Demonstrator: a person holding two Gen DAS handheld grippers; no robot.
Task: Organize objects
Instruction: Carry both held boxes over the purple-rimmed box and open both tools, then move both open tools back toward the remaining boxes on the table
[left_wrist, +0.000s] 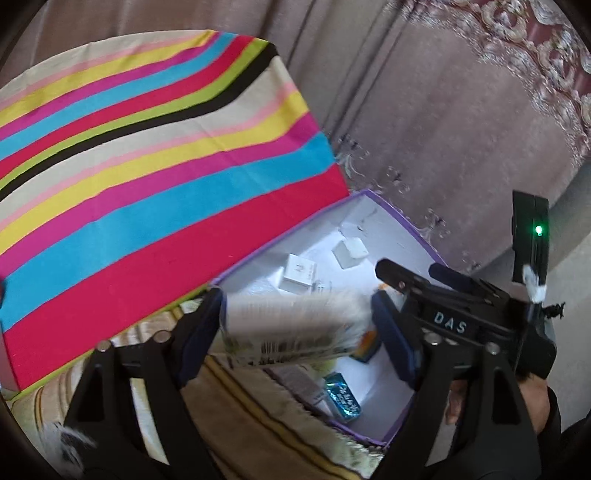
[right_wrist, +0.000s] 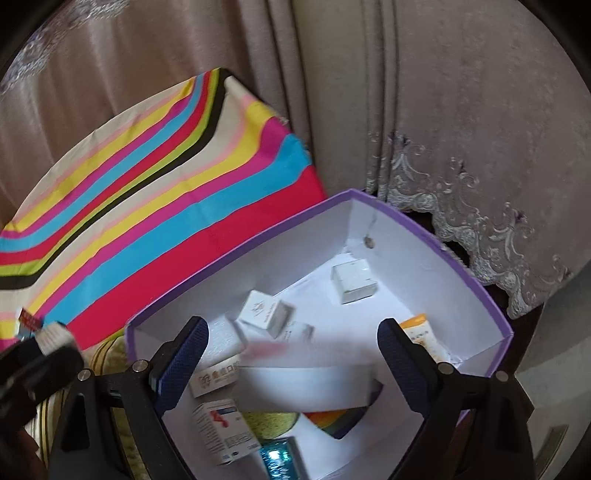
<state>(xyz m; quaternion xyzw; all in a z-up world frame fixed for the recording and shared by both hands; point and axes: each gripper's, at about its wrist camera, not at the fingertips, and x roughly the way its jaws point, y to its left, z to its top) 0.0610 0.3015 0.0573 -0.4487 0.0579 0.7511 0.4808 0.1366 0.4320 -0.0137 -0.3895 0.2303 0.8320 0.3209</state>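
- Left gripper (left_wrist: 295, 325): fingers spread wide over the near edge of the storage box; a blurred barcoded carton (left_wrist: 291, 328) lies between them, touching the left pad, clear of the right.
- Right gripper (right_wrist: 293, 354): wide apart above the box, nothing clamped; a blurred white carton (right_wrist: 306, 384) shows between the fingers, contact cannot be told.
- Storage box (right_wrist: 399, 218): purple rim, white interior, beside the striped cloth (right_wrist: 147, 192); holds small white cartons (right_wrist: 266, 314), an orange tube (right_wrist: 424, 336) and a teal packet (right_wrist: 277, 458).
- Curtain (right_wrist: 443, 110): behind the box.
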